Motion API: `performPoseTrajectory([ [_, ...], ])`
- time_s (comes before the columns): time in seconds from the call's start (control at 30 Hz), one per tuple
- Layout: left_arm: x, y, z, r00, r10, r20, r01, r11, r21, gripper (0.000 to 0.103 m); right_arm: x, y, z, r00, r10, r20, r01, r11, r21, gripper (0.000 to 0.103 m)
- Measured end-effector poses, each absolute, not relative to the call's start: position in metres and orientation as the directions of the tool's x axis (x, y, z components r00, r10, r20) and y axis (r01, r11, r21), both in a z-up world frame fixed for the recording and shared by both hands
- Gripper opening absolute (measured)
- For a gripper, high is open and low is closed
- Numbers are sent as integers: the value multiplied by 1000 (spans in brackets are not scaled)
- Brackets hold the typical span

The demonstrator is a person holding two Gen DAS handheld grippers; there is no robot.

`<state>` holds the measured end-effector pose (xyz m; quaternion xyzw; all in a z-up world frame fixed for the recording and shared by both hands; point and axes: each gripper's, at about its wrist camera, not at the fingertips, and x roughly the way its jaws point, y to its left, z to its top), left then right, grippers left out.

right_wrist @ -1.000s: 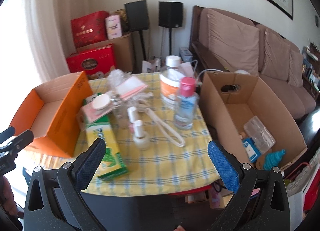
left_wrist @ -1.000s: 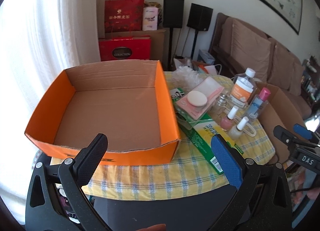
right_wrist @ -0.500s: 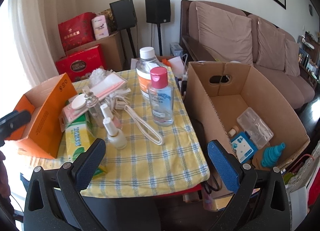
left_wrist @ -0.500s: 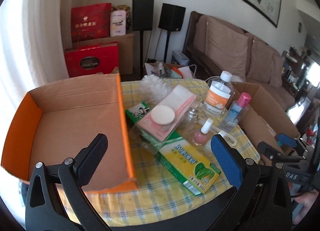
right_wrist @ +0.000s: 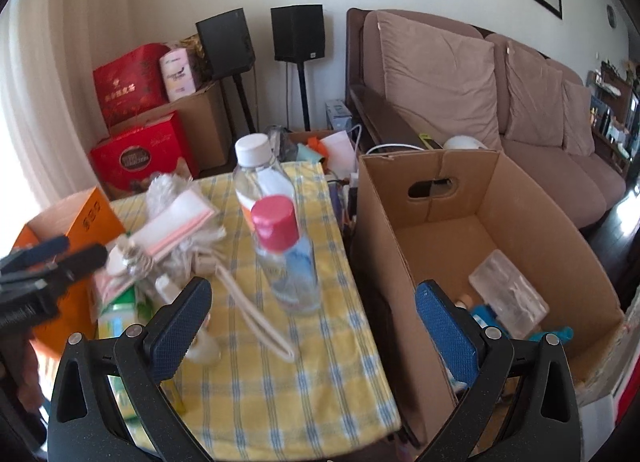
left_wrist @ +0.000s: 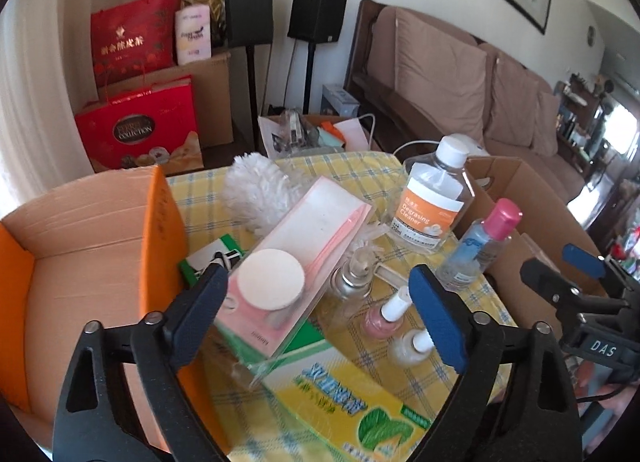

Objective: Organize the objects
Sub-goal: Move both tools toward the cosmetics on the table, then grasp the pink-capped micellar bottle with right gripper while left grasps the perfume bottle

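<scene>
Meanwhile, the left claw (left_wrist: 320, 312), spread wide, frames the pink packet (left_wrist: 298, 262) at frame centre; the right claw (right_wrist: 314, 328), likewise spread, hovers below the pink-capped bottle (right_wrist: 288, 258).

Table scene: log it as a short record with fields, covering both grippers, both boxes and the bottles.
left gripper: open, holds nothing, over the pink packet
right gripper: open, holds nothing, at the table's near edge
orange box: on the table's left end, nothing seen inside
brown box: right of the table, some items in its bottom
pink-capped bottle: upright on the yellow checked cloth
cleaner bottle: upright, white cap
</scene>
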<state>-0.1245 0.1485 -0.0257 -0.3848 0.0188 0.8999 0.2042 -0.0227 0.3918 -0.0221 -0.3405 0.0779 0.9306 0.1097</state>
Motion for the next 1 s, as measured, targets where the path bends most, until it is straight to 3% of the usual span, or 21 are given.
performPoseTrajectory([
  [0.23, -134, 164, -40, -611, 358, -706, -394, -911, -121, 83, -47, 391, -40, -740, 158, -653, -271, -960, 75, 102],
  [0.43, -140, 170, -47, -606, 358, -711, -396, -910, -121, 76, -60, 393, -54, -730, 164, -664, -286, -955, 79, 95],
  [0.63, -144, 177, -53, -606, 340, -719, -402, -911, -93, 64, -71, 394, -61, -729, 152, -668, -265, -962, 71, 78],
  [0.7, -145, 180, -55, -600, 342, -723, -410, -908, -89, 55, -74, 393, -64, -728, 146, -670, -250, -966, 62, 67],
  [0.77, -144, 182, -57, -598, 339, -726, -420, -904, -77, 50, -74, 391, -65, -735, 125, -666, -224, -972, 65, 45],
  [0.83, -142, 185, -59, -587, 357, -727, -444, -893, -79, 30, -73, 388, -65, -737, 138, -661, -221, -974, 44, 45],
  [1.0, -139, 188, -59, -579, 359, -732, -458, -886, -72, 27, -71, 384, -63, -741, 128, -659, -200, -979, 34, 45],
])
